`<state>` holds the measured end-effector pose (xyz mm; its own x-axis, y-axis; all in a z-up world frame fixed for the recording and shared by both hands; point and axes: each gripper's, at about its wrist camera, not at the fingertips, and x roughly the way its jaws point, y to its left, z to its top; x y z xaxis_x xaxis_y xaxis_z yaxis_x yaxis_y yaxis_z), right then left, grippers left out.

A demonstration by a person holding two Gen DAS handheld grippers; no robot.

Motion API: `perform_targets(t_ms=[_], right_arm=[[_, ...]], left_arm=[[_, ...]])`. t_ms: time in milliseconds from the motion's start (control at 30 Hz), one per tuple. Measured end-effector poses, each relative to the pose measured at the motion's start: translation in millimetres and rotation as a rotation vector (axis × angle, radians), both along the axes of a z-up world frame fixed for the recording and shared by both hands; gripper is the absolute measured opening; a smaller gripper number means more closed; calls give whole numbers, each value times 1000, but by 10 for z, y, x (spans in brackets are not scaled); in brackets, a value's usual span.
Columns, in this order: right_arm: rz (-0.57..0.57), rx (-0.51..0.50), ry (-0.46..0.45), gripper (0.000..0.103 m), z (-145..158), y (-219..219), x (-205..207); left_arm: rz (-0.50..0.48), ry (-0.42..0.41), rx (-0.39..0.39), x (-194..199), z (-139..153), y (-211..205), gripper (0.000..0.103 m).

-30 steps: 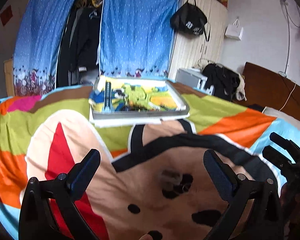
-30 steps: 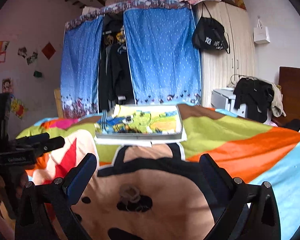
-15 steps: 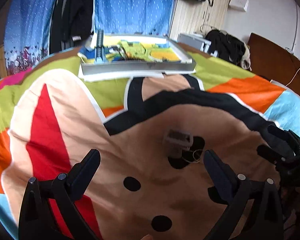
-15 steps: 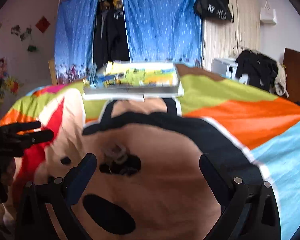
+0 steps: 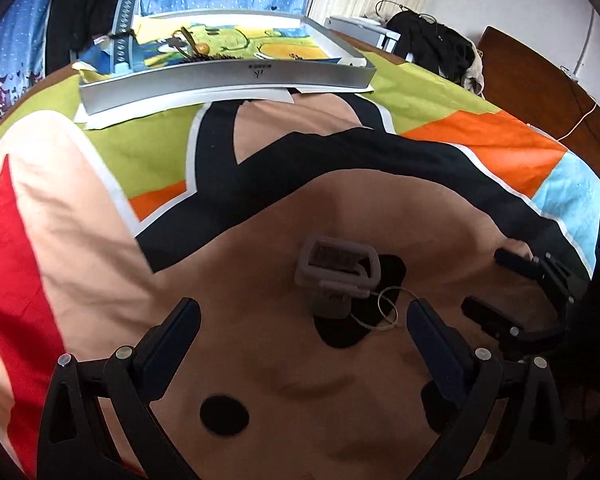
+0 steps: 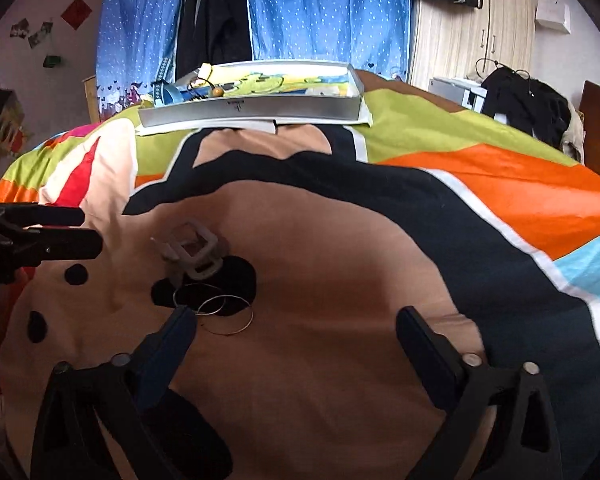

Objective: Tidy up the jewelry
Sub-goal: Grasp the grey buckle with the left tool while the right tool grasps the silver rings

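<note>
A small grey plastic stand [image 5: 336, 268] [image 6: 194, 254] with a rectangular frame rests on the cartoon bedcover. Thin wire hoops [image 5: 386, 306] [image 6: 220, 308] lie loose just in front of it. My left gripper [image 5: 302, 312] hovers open right before the stand, which sits ahead between its fingers, untouched. In the left wrist view the hoops lie by its right fingertip. My right gripper [image 6: 296, 318] is open with its jaws closing. The hoops lie at its left fingertip, and only bedcover shows between the fingers. Each gripper shows in the other's view: left gripper [image 6: 76, 229], right gripper [image 5: 496, 284].
A silver tray [image 5: 228, 76] [image 6: 252, 108] with a colourful lining and small items stands at the far side of the bed. Behind it hang blue curtains [image 6: 320, 12] and dark clothes. A wooden wardrobe [image 6: 460, 40] and a headboard [image 5: 540, 84] are at the right.
Both grippers have sunk towards the bedcover and tipped downward, so the stand and hoops are now much nearer. The right gripper's fingers stand slightly closer together.
</note>
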<state>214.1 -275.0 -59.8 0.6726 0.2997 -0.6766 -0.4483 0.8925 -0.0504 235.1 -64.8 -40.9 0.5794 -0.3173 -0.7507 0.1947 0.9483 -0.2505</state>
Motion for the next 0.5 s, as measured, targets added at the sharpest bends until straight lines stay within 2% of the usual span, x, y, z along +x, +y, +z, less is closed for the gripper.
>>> perform_targets(t_ms=[100,233,300,333,367,433,500], right_arm=[[-5,-21,10,79,-52,31,32],[42,-27,45,67,-155,131,107],[65,-31,88,54,-229,184,178],[67,-36,106,52,-253,206,206],[63,-41,120,47,-269,226,232],[54,-37,157,45,-291,248,286],[41,-28,187,40,-310,265,329]], left_arm=[[-8,21,-34,157,-40,10,101],[-18,59,-70,345,-117,26,100],[-23,77,-90,424,-149,32,95],[-27,88,-101,463,-163,33,93],[-30,106,-114,516,-192,36,87],[-38,138,-124,595,-243,24,74],[-39,172,-121,652,-304,11,54]])
